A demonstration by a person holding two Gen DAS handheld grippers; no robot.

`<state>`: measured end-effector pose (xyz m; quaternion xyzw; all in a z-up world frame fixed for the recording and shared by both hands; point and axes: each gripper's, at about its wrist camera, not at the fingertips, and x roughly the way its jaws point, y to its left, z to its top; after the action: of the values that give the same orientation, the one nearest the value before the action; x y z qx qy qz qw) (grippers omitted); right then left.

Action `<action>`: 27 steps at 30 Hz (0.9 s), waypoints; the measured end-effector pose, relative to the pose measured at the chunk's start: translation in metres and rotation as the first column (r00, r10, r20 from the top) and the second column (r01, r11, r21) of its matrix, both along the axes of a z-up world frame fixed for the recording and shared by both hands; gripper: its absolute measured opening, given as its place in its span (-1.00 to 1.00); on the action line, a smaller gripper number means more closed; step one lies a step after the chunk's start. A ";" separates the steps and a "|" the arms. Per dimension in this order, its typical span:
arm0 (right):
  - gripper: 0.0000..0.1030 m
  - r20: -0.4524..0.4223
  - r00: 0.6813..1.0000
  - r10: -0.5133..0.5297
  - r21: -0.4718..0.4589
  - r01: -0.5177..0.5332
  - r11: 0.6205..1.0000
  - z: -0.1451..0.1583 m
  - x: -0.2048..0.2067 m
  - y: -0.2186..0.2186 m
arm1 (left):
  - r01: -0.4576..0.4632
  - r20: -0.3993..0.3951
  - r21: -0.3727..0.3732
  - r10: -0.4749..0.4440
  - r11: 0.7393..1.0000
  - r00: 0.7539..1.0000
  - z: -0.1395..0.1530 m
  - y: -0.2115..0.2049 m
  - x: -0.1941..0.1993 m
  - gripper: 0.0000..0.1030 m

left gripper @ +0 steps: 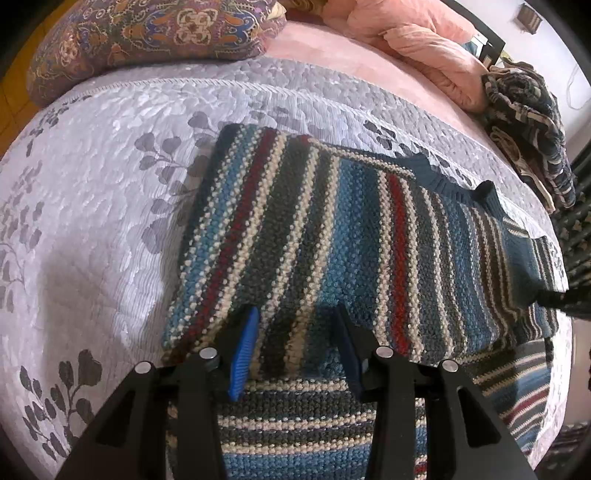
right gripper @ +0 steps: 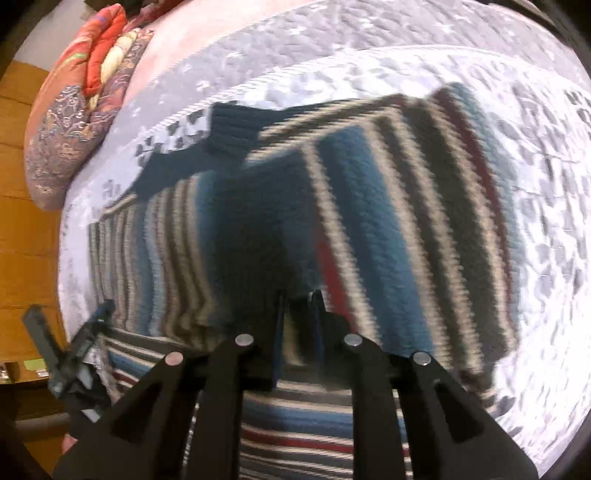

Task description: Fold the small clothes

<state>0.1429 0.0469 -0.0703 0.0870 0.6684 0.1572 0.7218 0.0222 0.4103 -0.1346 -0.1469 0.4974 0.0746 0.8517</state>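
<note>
Lavender quilted bedspread [left gripper: 92, 206] is carrying your striped knit sweater [left gripper: 332, 236], which is lying folded across its middle. Your left gripper [left gripper: 295, 332] is hovering over the near fold with jaws spread; your right gripper [right gripper: 299, 314] is blurring, jaws nearly together around a sweater fold. Patterned pillow [left gripper: 147, 33] and pink blanket [left gripper: 417, 40] are sitting beyond.

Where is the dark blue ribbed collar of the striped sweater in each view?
Left wrist: the collar lies right of centre, upper half, at the far edge of the striped sweater.
Right wrist: the collar lies upper left of centre, blurred.
Shared landmark: the patterned pillow.
</note>
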 end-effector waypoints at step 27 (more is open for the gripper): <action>-0.86 -0.005 1.000 0.012 0.065 -0.012 0.998 -0.013 0.003 -0.004 | 0.136 0.002 0.024 -0.136 0.990 0.991 0.004 -0.034 0.008 -0.05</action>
<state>0.1456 0.0427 -0.0837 0.1070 0.6655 0.1829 0.7157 0.0301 0.3767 -0.1310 -0.1024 0.5036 0.0218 0.8575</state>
